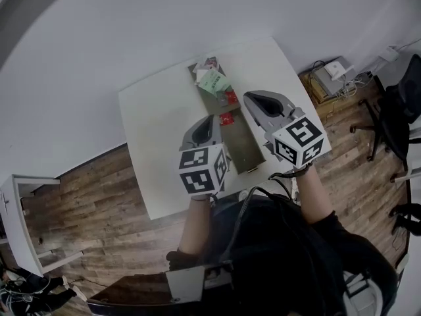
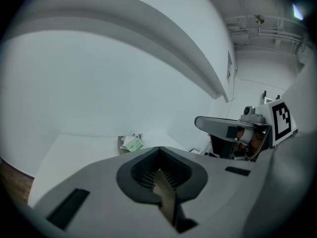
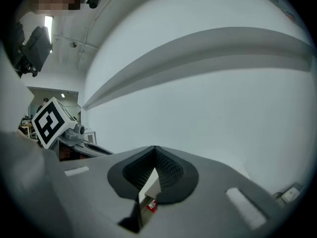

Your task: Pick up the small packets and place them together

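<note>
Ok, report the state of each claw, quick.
Left claw: closed, holding nothing.
Right claw: closed, holding nothing.

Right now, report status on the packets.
Left gripper, right gripper shut, empty, above table. Two red packets loose on strip; pile at far end. Path clear.

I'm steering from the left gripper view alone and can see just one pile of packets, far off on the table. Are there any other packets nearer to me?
Observer: Yes. The head view shows a red packet and a second red packet lying on the dark strip, nearer to you than the pile.
Operator: Is the right gripper free to take one?
Observer: In the right gripper view, the right gripper has its jaws together with nothing between them.
</note>
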`<state>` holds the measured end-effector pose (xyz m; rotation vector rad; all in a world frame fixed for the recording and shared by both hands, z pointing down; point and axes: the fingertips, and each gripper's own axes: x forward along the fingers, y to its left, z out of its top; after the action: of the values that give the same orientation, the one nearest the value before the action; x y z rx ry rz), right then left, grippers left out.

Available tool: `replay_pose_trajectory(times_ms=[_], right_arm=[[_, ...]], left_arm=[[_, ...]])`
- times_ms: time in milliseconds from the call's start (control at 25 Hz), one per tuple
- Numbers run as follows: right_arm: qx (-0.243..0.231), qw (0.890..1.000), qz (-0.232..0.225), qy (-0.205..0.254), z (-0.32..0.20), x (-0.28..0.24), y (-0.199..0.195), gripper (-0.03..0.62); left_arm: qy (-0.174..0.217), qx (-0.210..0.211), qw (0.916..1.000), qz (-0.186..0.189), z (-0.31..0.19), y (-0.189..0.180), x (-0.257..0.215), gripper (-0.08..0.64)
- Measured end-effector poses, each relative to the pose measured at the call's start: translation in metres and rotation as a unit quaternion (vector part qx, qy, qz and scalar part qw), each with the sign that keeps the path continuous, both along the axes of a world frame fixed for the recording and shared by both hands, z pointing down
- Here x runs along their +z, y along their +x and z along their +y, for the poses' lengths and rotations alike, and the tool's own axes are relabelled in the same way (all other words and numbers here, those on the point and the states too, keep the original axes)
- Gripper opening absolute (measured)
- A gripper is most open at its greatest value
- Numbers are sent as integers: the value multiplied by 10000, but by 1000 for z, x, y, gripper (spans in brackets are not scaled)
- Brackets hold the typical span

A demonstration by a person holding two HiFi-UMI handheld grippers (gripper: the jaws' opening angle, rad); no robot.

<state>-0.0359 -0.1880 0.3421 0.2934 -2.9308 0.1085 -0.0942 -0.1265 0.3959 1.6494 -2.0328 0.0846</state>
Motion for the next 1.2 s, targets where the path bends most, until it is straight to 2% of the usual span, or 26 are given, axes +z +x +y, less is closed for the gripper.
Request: replay_pose_trajectory(times_ms=[280, 1200], right_arm=[[-36, 9999, -119, 64, 8, -13, 5, 0], [-73, 9997, -54, 235, 14, -14, 12, 0]], left_arm=[[98, 22, 9999, -81, 5, 6, -10, -3], [137, 56, 9998, -131, 8, 13, -15, -3]])
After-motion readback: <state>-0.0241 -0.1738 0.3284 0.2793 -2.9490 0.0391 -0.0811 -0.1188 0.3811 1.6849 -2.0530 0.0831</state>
